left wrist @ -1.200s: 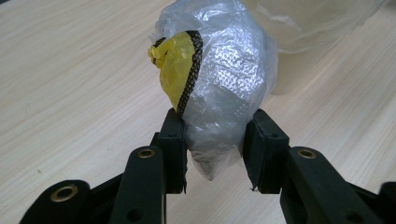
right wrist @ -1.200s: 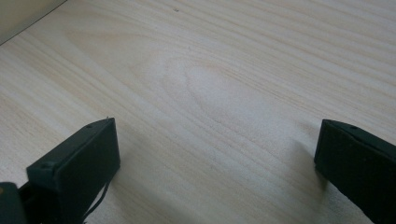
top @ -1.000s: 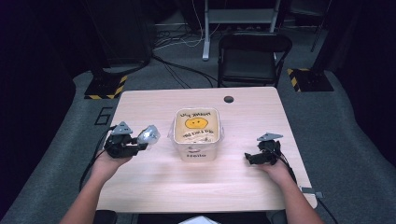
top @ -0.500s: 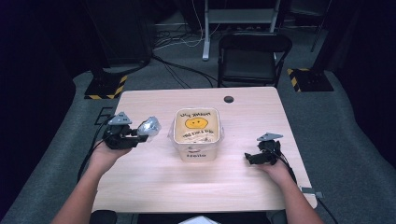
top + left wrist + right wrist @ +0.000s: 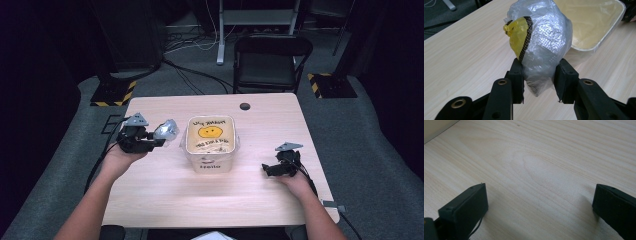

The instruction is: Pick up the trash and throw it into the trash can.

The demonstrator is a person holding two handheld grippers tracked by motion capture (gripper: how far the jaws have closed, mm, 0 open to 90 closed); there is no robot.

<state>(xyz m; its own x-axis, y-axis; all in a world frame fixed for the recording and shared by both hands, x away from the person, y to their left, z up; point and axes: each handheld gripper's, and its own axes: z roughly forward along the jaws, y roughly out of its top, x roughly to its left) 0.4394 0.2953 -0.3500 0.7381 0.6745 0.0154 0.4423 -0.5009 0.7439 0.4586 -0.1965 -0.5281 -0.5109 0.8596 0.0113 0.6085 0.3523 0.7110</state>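
Overhead, a pale wooden table [image 5: 165, 200] stands on grey carpet in a dark room, with a white tub [image 5: 210, 143] near its middle as the landmark. The tub's lid bears a yellow smiley face and printed lettering, and the word "Hello" shows on its near wall. To the tub's left, the person's left hand [image 5: 120, 159] holds the left gripper [image 5: 159, 140] raised, its jaws pinching a crumpled clear plastic bag [image 5: 166, 130] just beside the tub's left edge. In the left gripper view, the two black jaws press into the bag [image 5: 544, 47] from either side; a yellow piece with a dark woven band shows through the plastic, and the tub's cream rim [image 5: 596, 47] lies just beyond. To the tub's right, well apart from it, the right hand [image 5: 295, 182] rests the right gripper [image 5: 267, 170] low on the table, its jaws spread wide with bare wood grain between them in the right gripper view. Beyond the tub, a small dark disc [image 5: 244, 106] sits near the table's far edge. Farther back, a black folding chair [image 5: 270, 62] faces the table, cables trail across the floor, and yellow-and-black striped stand feet [image 5: 112, 92] flank both sides.
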